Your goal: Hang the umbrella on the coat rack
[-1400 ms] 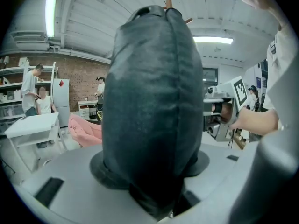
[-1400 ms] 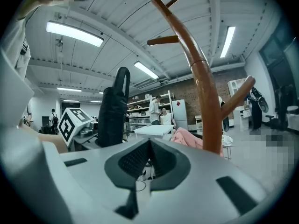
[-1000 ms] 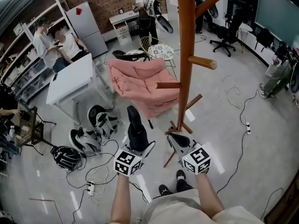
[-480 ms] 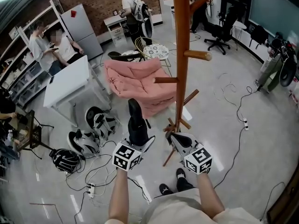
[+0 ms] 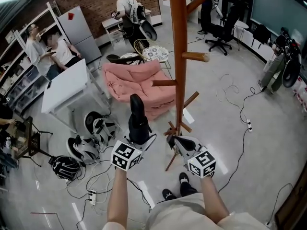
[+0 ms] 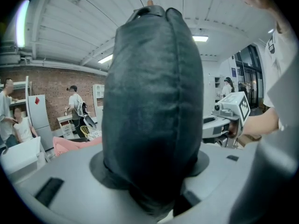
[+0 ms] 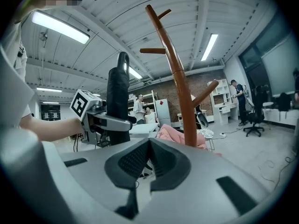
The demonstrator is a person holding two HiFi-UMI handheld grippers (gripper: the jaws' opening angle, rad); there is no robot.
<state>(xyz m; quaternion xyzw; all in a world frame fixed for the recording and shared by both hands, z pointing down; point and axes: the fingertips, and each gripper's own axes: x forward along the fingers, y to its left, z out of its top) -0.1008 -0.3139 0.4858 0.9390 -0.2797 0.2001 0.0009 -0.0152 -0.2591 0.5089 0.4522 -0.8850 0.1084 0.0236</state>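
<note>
Coat rack (image 5: 179, 56) at centre, cut off at the top edge of the head view, foot partly hidden behind the right gripper (image 5: 175, 143). Left of it and nearer, folded black umbrella (image 5: 138, 119), upright, lower end hidden inside the left gripper (image 5: 140, 140), which clamps it. Fills most of the left gripper view, tip hard to make out there. Apart from the rack, on no peg. Right gripper clenched, empty, just right of the umbrella.

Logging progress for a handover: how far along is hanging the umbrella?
Picked up: the left gripper clamps the black umbrella upright. In hand: it's held near the coat rack. Left: hanging it on a peg; the right gripper is empty.
</note>
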